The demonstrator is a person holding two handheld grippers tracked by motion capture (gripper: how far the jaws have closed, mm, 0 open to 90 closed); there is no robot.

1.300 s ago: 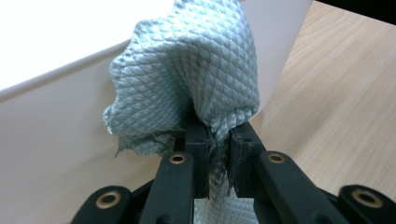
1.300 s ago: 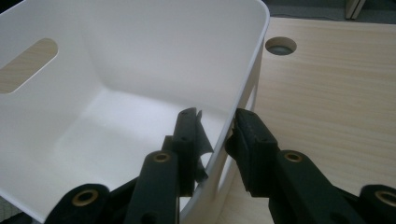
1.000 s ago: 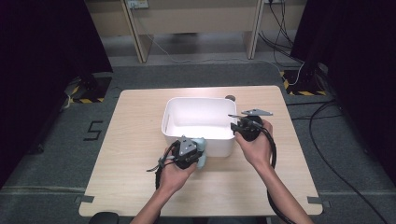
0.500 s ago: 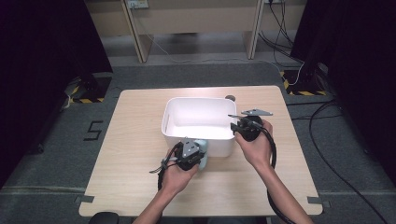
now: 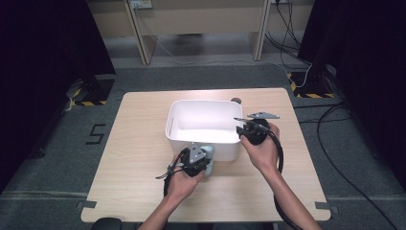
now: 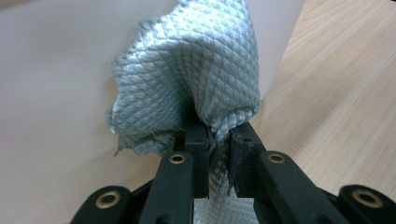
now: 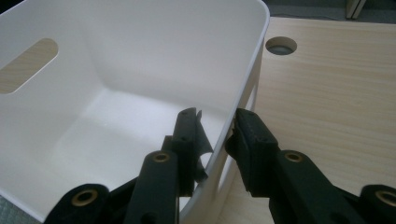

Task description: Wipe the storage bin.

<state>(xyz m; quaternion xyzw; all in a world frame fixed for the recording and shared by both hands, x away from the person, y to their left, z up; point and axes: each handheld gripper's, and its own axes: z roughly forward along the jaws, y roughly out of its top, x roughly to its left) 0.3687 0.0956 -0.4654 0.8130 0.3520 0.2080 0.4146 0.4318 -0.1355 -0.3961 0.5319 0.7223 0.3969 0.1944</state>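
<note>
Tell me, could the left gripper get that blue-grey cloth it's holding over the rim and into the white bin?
Probably yes. The left gripper grips the cloth against the white bin's near outer wall, and the bin's top is open. The right gripper straddles the right wall, off to one side.

I see a pale grey-blue cloth (image 6: 196, 79) with a quilted diamond weave, bunched into a wad and pinched between my left jaws, its free end pressed flat against the outer front wall of the bin. The bin (image 5: 203, 122) is a white plastic tub with rounded corners and a slot handle (image 7: 28, 63) cut in one end wall; it stands upright near the middle of the counter (image 5: 139, 143). My right jaws straddle its right wall, one inside and one outside.
</note>
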